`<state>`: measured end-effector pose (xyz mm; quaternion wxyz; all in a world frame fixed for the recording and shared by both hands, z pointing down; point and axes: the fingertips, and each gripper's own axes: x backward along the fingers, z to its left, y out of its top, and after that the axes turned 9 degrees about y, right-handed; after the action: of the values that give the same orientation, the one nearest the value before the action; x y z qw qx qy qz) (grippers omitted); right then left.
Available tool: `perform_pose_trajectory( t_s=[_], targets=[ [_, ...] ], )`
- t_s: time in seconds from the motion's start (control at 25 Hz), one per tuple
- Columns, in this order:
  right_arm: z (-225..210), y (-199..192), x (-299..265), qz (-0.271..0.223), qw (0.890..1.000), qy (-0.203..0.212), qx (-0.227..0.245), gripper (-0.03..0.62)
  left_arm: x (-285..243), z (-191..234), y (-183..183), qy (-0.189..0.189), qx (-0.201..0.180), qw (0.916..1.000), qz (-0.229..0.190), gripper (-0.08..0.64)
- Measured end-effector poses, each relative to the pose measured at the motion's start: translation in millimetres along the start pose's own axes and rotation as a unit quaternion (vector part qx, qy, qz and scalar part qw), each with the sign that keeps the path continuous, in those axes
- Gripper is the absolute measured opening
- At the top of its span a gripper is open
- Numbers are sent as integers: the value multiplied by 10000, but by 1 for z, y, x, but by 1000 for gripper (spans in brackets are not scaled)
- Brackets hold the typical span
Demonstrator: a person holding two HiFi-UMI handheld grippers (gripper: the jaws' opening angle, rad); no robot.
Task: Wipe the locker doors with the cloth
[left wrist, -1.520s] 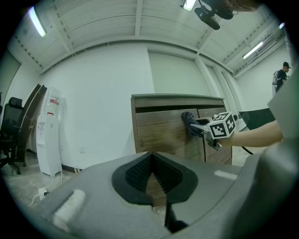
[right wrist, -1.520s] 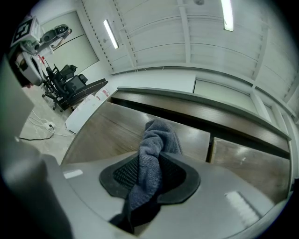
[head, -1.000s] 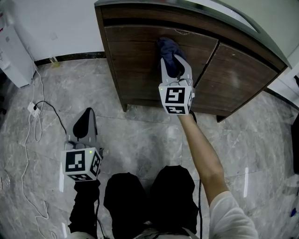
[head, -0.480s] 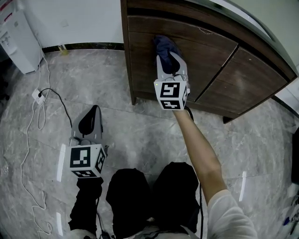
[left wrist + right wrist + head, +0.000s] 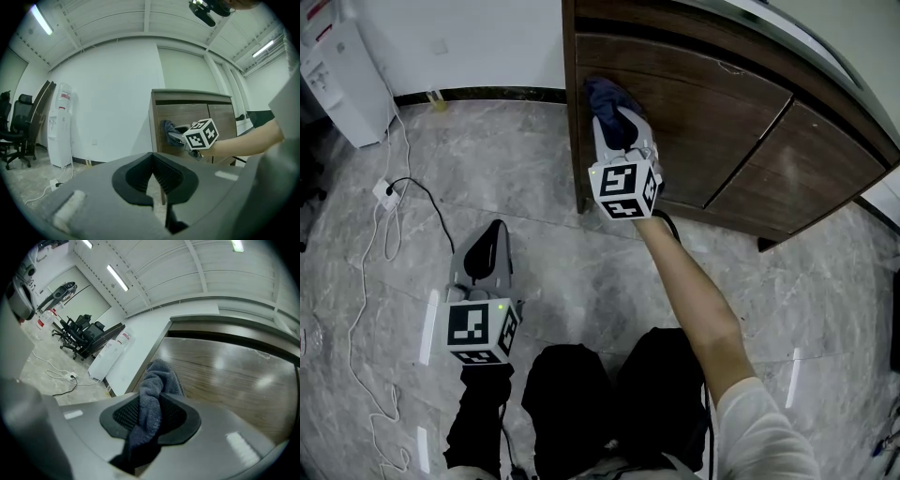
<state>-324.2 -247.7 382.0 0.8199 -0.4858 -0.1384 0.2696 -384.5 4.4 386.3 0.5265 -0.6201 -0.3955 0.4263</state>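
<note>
Cloth (image 5: 602, 97), dark blue and bunched, is pressed against the upper left part of the left locker door (image 5: 703, 131), just beside the locker's left corner post. The right hand-held gripper (image 5: 619, 131) pinches it: in the right gripper view the fabric fills the gap between the two pads and hangs down behind them. That gripper points at the brown wood, with a bare forearm (image 5: 694, 300) stretched out behind it. The right locker door (image 5: 811, 173) lies beyond a dark seam, well apart from the cloth. The left hand-held gripper (image 5: 487, 246) hangs low over the grey marble floor (image 5: 544, 159) beside the person's black trouser legs (image 5: 609, 394), its jaws pressed together with nothing between them, well apart from the locker. To its left a white cable (image 5: 366, 281) trails across the floor to a plug block (image 5: 386, 193), with a black cable (image 5: 431, 211) running from it. A white water dispenser (image 5: 333, 75) stands against the wall, and black office chairs (image 5: 14, 129) show further off. A second ago the cloth sat nearer the middle of the left door, closer to the seam; it has since slid left to the door's outer edge, with the same grip on it, while the left hand-held gripper has stayed low and closed.
</note>
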Motion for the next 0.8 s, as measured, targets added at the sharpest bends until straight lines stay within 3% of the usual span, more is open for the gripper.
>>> perform_pose_trajectory(
  t_s=[0.4, 0.8],
  targets=[
    [32, 7, -24, 26, 9995, 323, -20, 112, 1, 14, -2, 105, -10, 9999, 15, 0],
    [-1, -22, 11, 178, 9996, 131, 150, 110, -6, -5, 3, -8, -21, 10000, -35, 0]
  ],
)
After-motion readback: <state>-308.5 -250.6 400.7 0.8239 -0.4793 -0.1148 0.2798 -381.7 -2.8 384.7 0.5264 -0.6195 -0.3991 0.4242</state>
